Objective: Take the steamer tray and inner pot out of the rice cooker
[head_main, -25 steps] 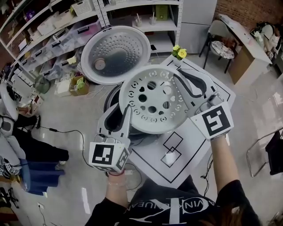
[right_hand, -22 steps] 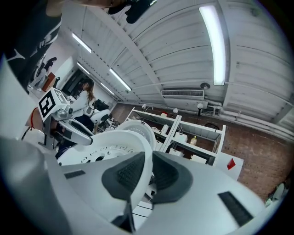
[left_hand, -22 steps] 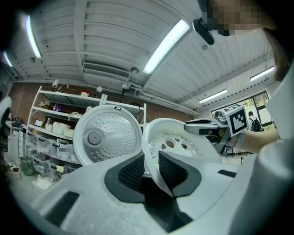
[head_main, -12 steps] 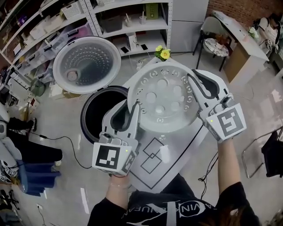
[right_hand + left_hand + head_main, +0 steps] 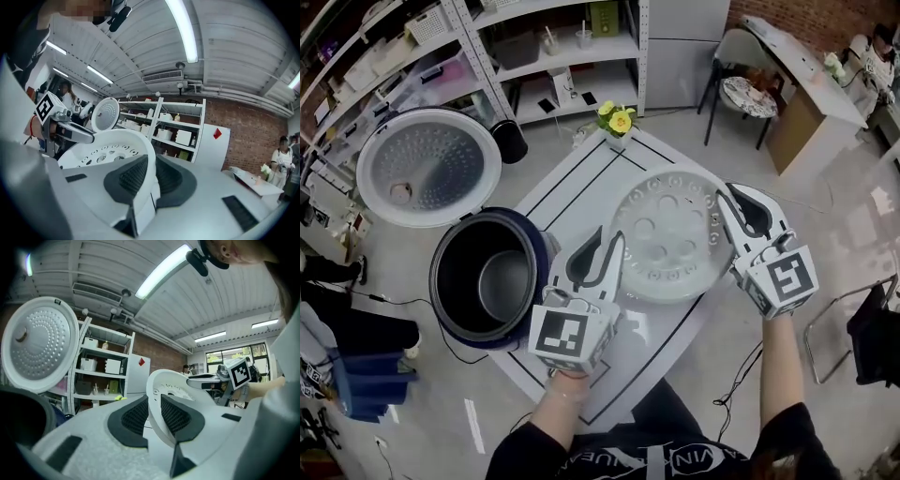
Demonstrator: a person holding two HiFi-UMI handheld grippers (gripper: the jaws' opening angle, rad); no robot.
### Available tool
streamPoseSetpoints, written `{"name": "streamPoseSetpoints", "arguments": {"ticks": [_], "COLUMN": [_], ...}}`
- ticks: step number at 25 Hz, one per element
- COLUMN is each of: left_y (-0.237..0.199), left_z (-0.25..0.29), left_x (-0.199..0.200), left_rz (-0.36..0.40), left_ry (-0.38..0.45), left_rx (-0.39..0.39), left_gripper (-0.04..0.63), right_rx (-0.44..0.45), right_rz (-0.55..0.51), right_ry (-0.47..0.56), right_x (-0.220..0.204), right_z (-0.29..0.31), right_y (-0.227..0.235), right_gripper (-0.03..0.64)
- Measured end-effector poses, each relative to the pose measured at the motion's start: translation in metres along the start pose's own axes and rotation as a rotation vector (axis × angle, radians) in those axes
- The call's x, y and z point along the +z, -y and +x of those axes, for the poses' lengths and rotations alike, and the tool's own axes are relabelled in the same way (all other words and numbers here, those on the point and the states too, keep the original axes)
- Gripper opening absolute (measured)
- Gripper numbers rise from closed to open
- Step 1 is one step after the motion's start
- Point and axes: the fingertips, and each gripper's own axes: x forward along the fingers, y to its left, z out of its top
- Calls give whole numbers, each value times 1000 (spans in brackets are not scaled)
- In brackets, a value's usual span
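Observation:
The white perforated steamer tray [image 5: 670, 234] hangs level over the white table [image 5: 581, 183], to the right of the rice cooker [image 5: 455, 314]. My left gripper [image 5: 602, 244] is shut on the tray's near-left rim [image 5: 157, 394]; its jaws have just been closing, with the rim between the pads. My right gripper [image 5: 729, 195] is shut on the tray's right rim [image 5: 140, 150]. The cooker stands open, its round lid [image 5: 427, 167] tipped back, and the metal inner pot [image 5: 502, 281] sits inside it.
A small pot of yellow flowers [image 5: 617, 119] stands at the table's far corner. Metal shelves [image 5: 544, 47] with boxes run along the back. A chair [image 5: 748, 94] and a desk [image 5: 811, 89] stand at the back right. Black outlines mark the tabletop.
Both grippers have carried the steamer tray to the right, away from the cooker's mouth, and lower over the table. The inner pot now shows uncovered in the cooker.

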Motion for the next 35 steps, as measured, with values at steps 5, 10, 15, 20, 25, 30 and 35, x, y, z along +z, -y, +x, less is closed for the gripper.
{"name": "streamPoseSetpoints", "arguments": {"ticks": [5,10,15,20,25,30,35], "left_y": [3,-13,-44,-78,-108,-131,-149], "left_z": [33,61,85,104,122,136,149], "left_x": [-48,-83,-121,-148,-173,-194,-211], "left_rz": [-47,-99,-149,-182,-272,-331,-358], "left_ry": [-82,-129,-188,-233,-271,-318,-345], "left_rx": [40,114,214,315,386,426,436], "left_gripper": [83,83,83,83,83,83,83], "right_rx": [41,100,172,237,299,345,370], "right_rz": [76,134,158,182,183,169,161], "right_ry": [-73,-130,-185,-242,-309,-359,-400], "right_x": [-59,-105,-145,-180,-205,-224,-243], "right_z": [15,48,95,144,188,222,245], "right_y": [15,22,21,17,13,10,8], "right_gripper": [49,49,49,49,51,51,52]}}
